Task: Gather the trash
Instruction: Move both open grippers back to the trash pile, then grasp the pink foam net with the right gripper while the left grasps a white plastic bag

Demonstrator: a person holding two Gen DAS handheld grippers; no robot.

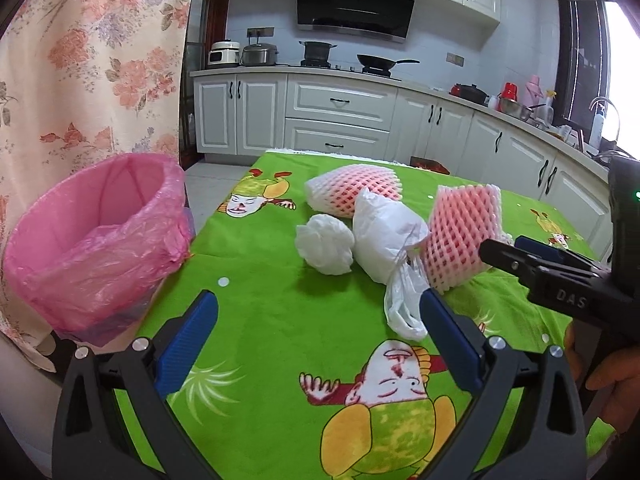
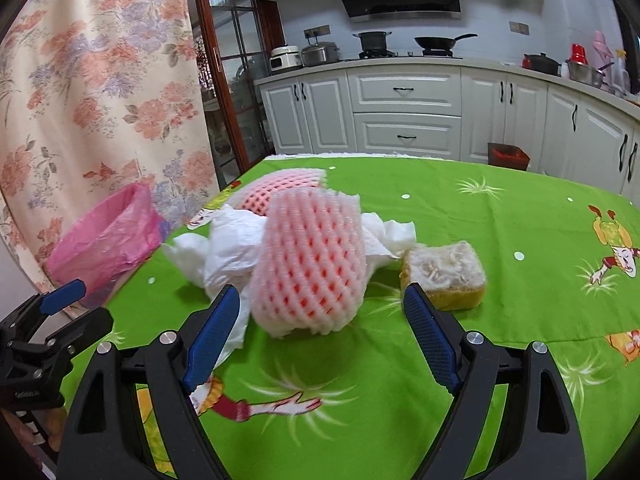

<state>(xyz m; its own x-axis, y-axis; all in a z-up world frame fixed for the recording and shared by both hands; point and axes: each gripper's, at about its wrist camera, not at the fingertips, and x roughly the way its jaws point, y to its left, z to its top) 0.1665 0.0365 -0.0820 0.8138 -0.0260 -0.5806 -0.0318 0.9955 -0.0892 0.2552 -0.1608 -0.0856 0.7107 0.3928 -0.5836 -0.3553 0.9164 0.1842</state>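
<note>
Table covered with a green cartoon-print cloth (image 1: 280,320); its far edge runs below the white kitchen cabinets (image 1: 340,116), its left edge drops off beside a bin lined with a pink bag (image 1: 100,240). The bin stands off the table's left edge, mouth open and tilted toward the camera, against a floral curtain (image 1: 80,60).

Trash sits in one cluster near the table's middle. Left wrist view: crumpled white tissue ball (image 1: 325,249), white plastic bag (image 1: 386,240) touching it on the right, far pink foam fruit net (image 1: 354,191) behind both, near pink foam net (image 1: 464,236) on the right, touching the bag. Right wrist view adds a yellow sponge block (image 2: 444,276) just right of the near net, with white paper (image 2: 390,234) between them.

Left gripper (image 1: 320,344): fingers spread wide, nothing between them, over open cloth short of the cluster; the right pad lies close to the bag's loose tail. Bare cloth lies between this gripper and the bin.

Right gripper (image 2: 322,344): fingers released and wide, straddling the base of the near net (image 2: 312,264) without touching it. Bag at its left finger, sponge just past its right one. Cloth to the right of the sponge is open out to the table edge.
</note>
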